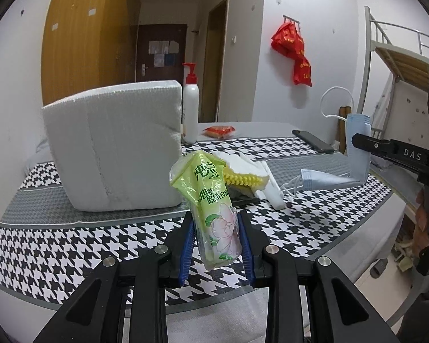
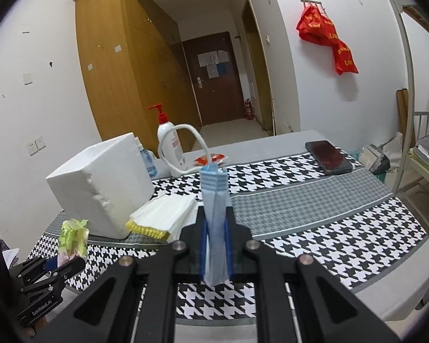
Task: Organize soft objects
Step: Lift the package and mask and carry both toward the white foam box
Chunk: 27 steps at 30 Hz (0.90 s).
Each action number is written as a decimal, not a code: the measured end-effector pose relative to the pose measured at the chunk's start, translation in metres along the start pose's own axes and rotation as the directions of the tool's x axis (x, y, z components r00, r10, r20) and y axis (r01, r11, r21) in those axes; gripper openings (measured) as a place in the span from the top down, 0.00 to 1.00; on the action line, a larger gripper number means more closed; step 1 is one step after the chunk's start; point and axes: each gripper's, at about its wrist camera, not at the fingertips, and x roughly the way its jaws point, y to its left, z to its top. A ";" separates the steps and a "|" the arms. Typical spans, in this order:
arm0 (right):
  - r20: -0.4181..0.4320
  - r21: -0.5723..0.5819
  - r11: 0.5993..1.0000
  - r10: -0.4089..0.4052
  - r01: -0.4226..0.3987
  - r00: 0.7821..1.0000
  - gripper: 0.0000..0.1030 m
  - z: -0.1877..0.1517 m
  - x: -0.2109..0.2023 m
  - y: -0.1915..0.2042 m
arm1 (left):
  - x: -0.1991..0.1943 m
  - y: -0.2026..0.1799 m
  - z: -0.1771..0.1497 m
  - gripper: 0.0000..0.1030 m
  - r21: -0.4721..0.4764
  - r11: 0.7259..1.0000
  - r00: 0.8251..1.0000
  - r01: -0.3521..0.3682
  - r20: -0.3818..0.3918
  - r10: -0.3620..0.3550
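Between left tool (image 1: pixel 216 230) pads: tissue pack (image 1: pixel 211 203)

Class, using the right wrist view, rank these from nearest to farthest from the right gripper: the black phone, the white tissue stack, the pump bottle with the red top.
1. White tissue stack, just left of the right gripper.
2. Pump bottle, behind, left of centre.
3. Black phone, far right; close to the bottle's distance, so this order is tentative.

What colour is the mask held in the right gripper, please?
Light blue mask, white ear loop; clearest in the right wrist view.

white letters "das" stand on the right tongs (image 1: pixel 357 140); "genrobot.ai" on the left tongs (image 2: pixel 68 263).
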 end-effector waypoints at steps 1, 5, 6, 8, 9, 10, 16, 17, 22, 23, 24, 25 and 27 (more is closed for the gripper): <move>0.003 -0.003 1.000 0.001 -0.001 1.000 0.87 0.000 -0.001 0.001 | -0.001 0.000 0.001 0.70 0.001 1.000 1.000 -0.001 0.004 0.001; 0.011 -0.011 1.000 0.013 -0.012 1.000 0.87 0.002 -0.006 0.005 | -0.006 -0.002 0.008 0.70 0.013 1.000 1.000 -0.004 0.021 0.004; 0.013 -0.014 1.000 0.018 -0.018 1.000 0.87 0.002 -0.007 0.007 | -0.006 -0.004 0.009 0.70 0.018 1.000 1.000 -0.005 0.026 0.004; 0.014 -0.020 1.000 0.023 -0.023 1.000 0.87 0.003 -0.008 0.010 | -0.009 -0.005 0.011 0.70 0.024 1.000 0.999 -0.005 0.037 0.004; 0.015 -0.022 0.999 0.027 -0.027 1.000 0.87 0.003 -0.009 0.011 | -0.011 -0.005 0.012 0.70 0.026 1.000 0.999 -0.004 0.041 0.003; 0.016 -0.024 0.999 0.031 -0.031 0.999 0.87 0.003 -0.009 0.013 | -0.012 -0.005 0.013 0.70 0.028 1.000 0.999 -0.004 0.044 0.002; 0.028 -0.047 0.997 0.060 -0.059 0.998 0.87 0.005 -0.014 0.025 | -0.020 -0.005 0.018 0.70 0.033 0.999 0.998 -0.021 0.068 0.019; 0.030 -0.051 0.997 0.067 -0.065 0.997 0.87 0.006 -0.015 0.027 | -0.022 -0.004 0.017 0.70 0.031 0.999 0.997 -0.025 0.071 0.023; 0.034 -0.071 0.993 0.100 -0.098 0.994 0.87 0.007 -0.016 0.040 | -0.030 0.002 0.018 0.70 0.024 0.998 0.995 -0.055 0.090 0.052; 0.033 -0.075 0.992 0.106 -0.103 0.994 0.87 0.007 -0.016 0.043 | -0.032 0.003 0.018 0.70 0.021 0.998 0.994 -0.059 0.092 0.057; 0.030 -0.082 0.990 0.113 -0.110 0.993 0.87 0.007 -0.015 0.046 | -0.034 0.004 0.018 0.70 0.019 0.998 0.994 -0.065 0.094 0.063; 0.030 -0.088 0.989 0.119 -0.116 0.992 0.87 0.007 -0.015 0.048 | -0.035 0.006 0.017 0.70 0.016 0.997 0.993 -0.071 0.098 0.069; 0.032 -0.096 0.987 0.134 -0.130 0.990 0.87 0.007 -0.015 0.053 | -0.039 0.008 0.016 0.70 0.009 0.996 0.991 -0.085 0.104 0.084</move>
